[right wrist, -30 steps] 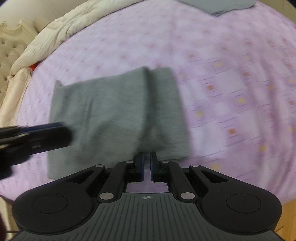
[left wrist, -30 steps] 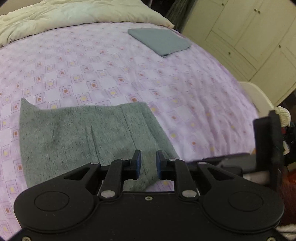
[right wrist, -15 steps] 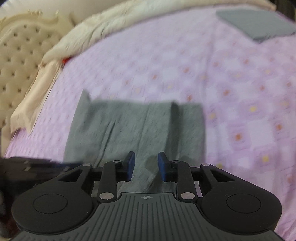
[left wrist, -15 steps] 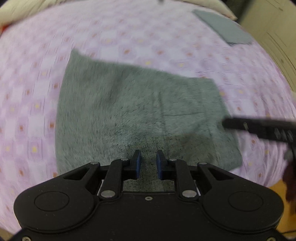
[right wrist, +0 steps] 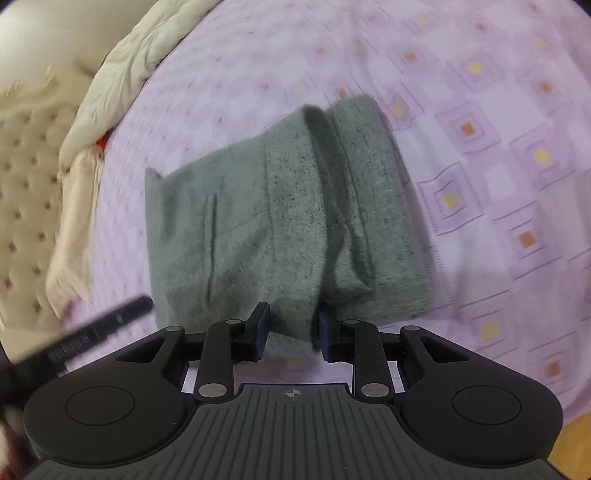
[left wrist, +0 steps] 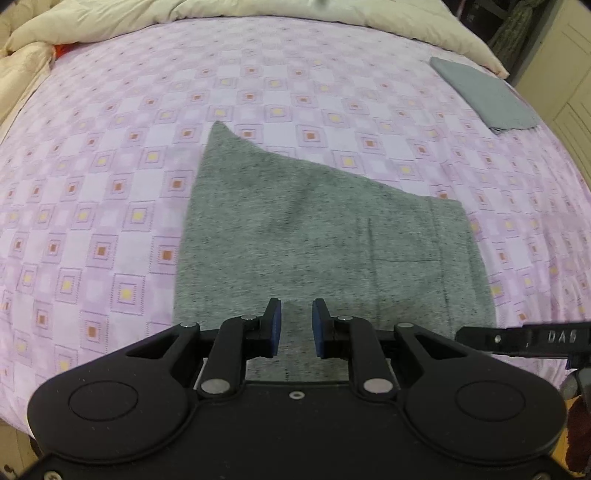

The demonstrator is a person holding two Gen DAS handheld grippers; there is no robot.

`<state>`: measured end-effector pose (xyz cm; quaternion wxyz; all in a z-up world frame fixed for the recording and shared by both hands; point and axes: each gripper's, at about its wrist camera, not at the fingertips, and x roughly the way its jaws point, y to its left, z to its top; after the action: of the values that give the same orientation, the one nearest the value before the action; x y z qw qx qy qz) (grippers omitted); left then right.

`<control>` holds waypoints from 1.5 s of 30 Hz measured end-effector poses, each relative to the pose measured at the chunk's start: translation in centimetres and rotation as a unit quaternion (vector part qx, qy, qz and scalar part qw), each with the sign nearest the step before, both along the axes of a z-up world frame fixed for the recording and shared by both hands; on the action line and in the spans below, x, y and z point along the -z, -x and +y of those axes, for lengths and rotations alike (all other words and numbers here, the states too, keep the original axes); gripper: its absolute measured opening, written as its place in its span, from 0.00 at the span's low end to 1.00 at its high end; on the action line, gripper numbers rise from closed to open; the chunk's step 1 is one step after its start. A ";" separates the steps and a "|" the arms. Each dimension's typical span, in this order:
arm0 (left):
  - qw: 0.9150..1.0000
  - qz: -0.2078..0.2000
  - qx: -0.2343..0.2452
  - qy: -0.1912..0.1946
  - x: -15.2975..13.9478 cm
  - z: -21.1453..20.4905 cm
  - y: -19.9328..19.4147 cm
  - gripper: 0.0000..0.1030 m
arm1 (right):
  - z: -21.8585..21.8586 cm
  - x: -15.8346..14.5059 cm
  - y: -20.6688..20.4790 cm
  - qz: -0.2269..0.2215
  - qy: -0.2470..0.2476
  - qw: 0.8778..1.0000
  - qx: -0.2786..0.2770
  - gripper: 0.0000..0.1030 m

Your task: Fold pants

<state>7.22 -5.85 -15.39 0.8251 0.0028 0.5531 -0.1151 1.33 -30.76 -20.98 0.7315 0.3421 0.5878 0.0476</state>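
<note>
Pants (left wrist: 325, 243), grey knit, folded flat on purple checked bedsheet (left wrist: 110, 206), near the front edge of the bed. Pointed corner sticking up at far left in left wrist view, pocket seam visible toward the right end. In right wrist view, folded layers overlapping, with a raised fold ridge running from far edge toward camera; slight blur.

Left gripper (left wrist: 296, 325) tilted down over near edge of pants, blue pads (left wrist: 275, 326) set a narrow gap apart, grey fabric seen through the gap. Pads not pressing on cloth; contact with fabric unclear.

Right gripper (right wrist: 291, 334) at near edge of pants right under the ridge, jaws closing, bunched fabric between the pads (right wrist: 263, 330). Cloth edge filling most of the gap; firm pinch not confirmed.

Each gripper partly seen in the other view: black bar entering at right edge of left view, blurred black bar at lower left of right view.

Second grey folded cloth (left wrist: 484, 98) far right on sheet, well apart from pants. Cream duvet (left wrist: 258, 11) bunched along far side of bed. Tufted headboard (right wrist: 26, 177) at left of right view. Cupboard doors (left wrist: 565, 74) beyond the bed's right edge.
</note>
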 end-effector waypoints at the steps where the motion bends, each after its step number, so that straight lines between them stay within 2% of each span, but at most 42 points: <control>1: 1.000 0.001 -0.004 0.000 0.0 0.3 0.0 0.25 | 0.2 -0.6 -0.2 -0.019 0.003 1.000 -0.005 0.10; 2: 1.000 0.002 -0.006 0.000 0.1 0.3 -0.1 0.25 | 0.8 -1.7 -0.4 -0.051 0.021 0.998 -0.024 0.04; 3: 1.000 0.000 -0.006 0.000 0.0 0.3 -0.2 0.25 | 1.6 -3.5 -0.7 -0.099 0.042 0.992 -0.059 0.04; 5: 1.000 -0.005 0.000 0.001 -0.1 0.1 -0.2 0.25 | 3.7 -7.4 -0.7 -0.193 0.095 0.966 -0.142 0.04; 6: 1.000 -0.009 0.006 0.003 -0.1 -0.2 -0.2 0.25 | 4.5 -9.0 -0.5 -0.226 0.126 0.950 -0.175 0.04; 7: 1.000 -0.010 0.014 0.005 -0.1 -0.5 -0.1 0.25 | 4.9 -9.5 -0.4 -0.237 0.146 0.942 -0.187 0.04; 9: 1.000 -0.002 0.026 0.005 0.6 -1.4 -0.1 0.27 | 4.2 -8.3 -0.7 -0.214 0.165 0.946 -0.181 0.04; 11: 0.999 0.014 0.037 0.006 1.7 -2.3 -0.1 0.28 | 3.0 -4.6 -0.9 -0.151 0.198 0.953 -0.172 0.04; 13: 0.998 0.040 0.048 0.002 3.2 -3.1 -0.2 0.28 | 2.0 -1.5 -0.9 -0.085 0.200 0.960 -0.179 0.05; 14: 0.997 0.059 0.052 -0.002 4.0 -3.3 -0.2 0.28 | 1.7 -1.3 -0.7 -0.081 0.196 0.962 -0.174 0.09; 16: 0.995 0.078 0.055 -0.016 5.1 -3.6 -0.1 0.28 | 0.9 -2.9 -0.1 -0.112 0.183 0.965 -0.153 0.10; 18: 0.995 0.078 0.056 -0.013 5.3 -3.4 0.0 0.28 | -0.1 -4.7 0.2 -0.158 0.165 0.965 -0.128 0.29; 21: 0.995 0.087 0.052 -0.004 5.3 -3.1 -0.6 0.28 | -1.5 -5.3 -1.1 -0.185 0.134 0.967 -0.109 0.34; 26: 0.998 0.062 0.026 -0.003 3.7 -1.6 -0.8 0.28 | -2.2 -2.7 -5.2 -0.175 0.140 0.967 -0.119 0.39; 31: 0.998 0.056 -0.012 -0.013 2.6 0.9 0.4 0.28 | -2.9 -0.4 -7.4 -0.157 0.086 0.978 -0.111 0.44; 33: 0.998 0.059 -0.028 -0.019 2.5 1.9 0.8 0.28 | -3.2 -0.2 -7.2 -0.146 0.077 0.981 -0.103 0.52; 39: 0.994 0.075 -0.075 -0.028 2.6 4.0 1.5 0.28 | -3.6 0.4 -5.6 -0.123 0.021 0.989 -0.085 0.53; 41: 0.993 0.076 -0.083 -0.030 2.6 4.2 1.5 0.28 | -3.1 0.5 -4.6 -0.111 -0.001 0.989 -0.097 0.55; 44: 0.993 0.076 -0.087 -0.030 2.3 4.5 1.3 0.28 | -2.0 1.1 -3.2 -0.078 -0.005 0.988 -0.130 0.55; 45: 0.993 0.075 -0.086 -0.029 2.3 4.4 1.0 0.28 | -1.8 1.3 -2.8 -0.075 -0.006 0.989 -0.125 0.53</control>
<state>6.22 -1.44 -17.74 0.7874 -0.0295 0.6151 -0.0272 4.16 -32.61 -22.24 0.7596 0.2662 0.5691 0.1679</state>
